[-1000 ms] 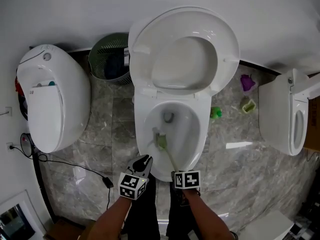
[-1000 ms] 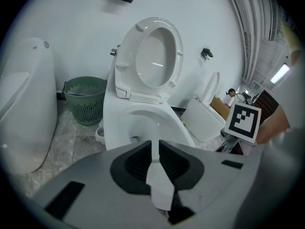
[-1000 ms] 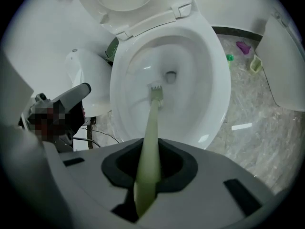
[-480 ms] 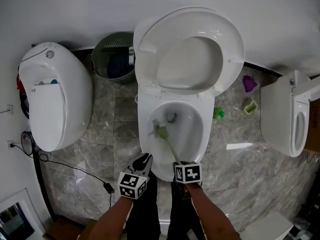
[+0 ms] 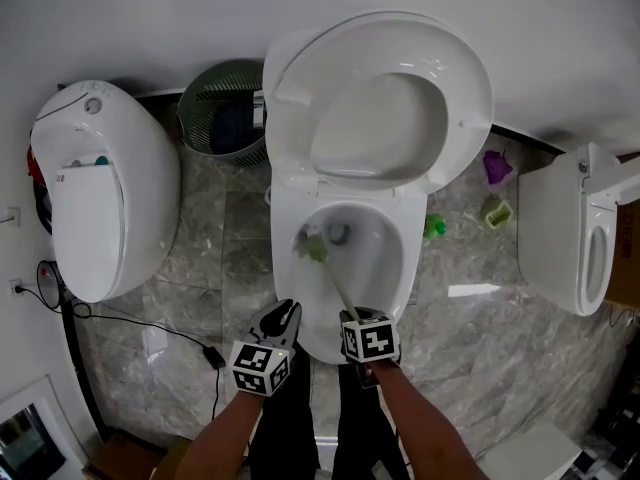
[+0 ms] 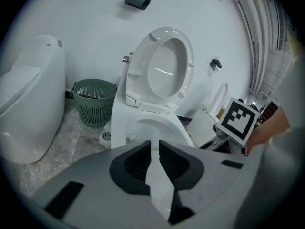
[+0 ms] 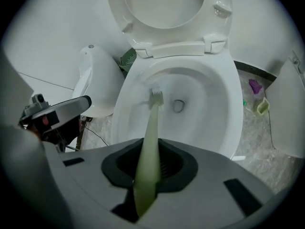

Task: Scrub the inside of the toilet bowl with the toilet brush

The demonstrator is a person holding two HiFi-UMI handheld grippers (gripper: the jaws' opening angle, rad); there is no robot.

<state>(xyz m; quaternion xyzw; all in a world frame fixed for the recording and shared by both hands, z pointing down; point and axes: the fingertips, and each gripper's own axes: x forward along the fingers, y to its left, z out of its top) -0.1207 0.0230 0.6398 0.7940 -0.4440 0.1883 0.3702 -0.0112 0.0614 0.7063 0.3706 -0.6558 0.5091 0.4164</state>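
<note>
The white toilet bowl (image 5: 398,268) stands in the middle of the head view with its seat and lid (image 5: 380,98) raised. A pale green toilet brush (image 5: 313,247) has its head on the bowl's inner wall, left of the drain hole (image 5: 338,234). Its handle runs back to my right gripper (image 5: 352,318), which is shut on it at the bowl's front rim. In the right gripper view the brush (image 7: 156,98) lies along the jaws of the right gripper (image 7: 148,166). My left gripper (image 5: 283,315) hovers beside the front rim, shut, holding nothing. The left gripper (image 6: 153,163) points at the bowl.
A green slatted wastebasket (image 5: 222,123) stands left of the toilet by the wall. Another white toilet (image 5: 100,193) sits at the left, a third (image 5: 570,233) at the right. A black cable (image 5: 150,333) crosses the marble floor. Small purple (image 5: 495,166) and green (image 5: 432,226) items lie at the right.
The brush head has slid from the bowl's front left up its wall to beside the drain. My right gripper moved slightly forward with it. The left gripper barely moved.
</note>
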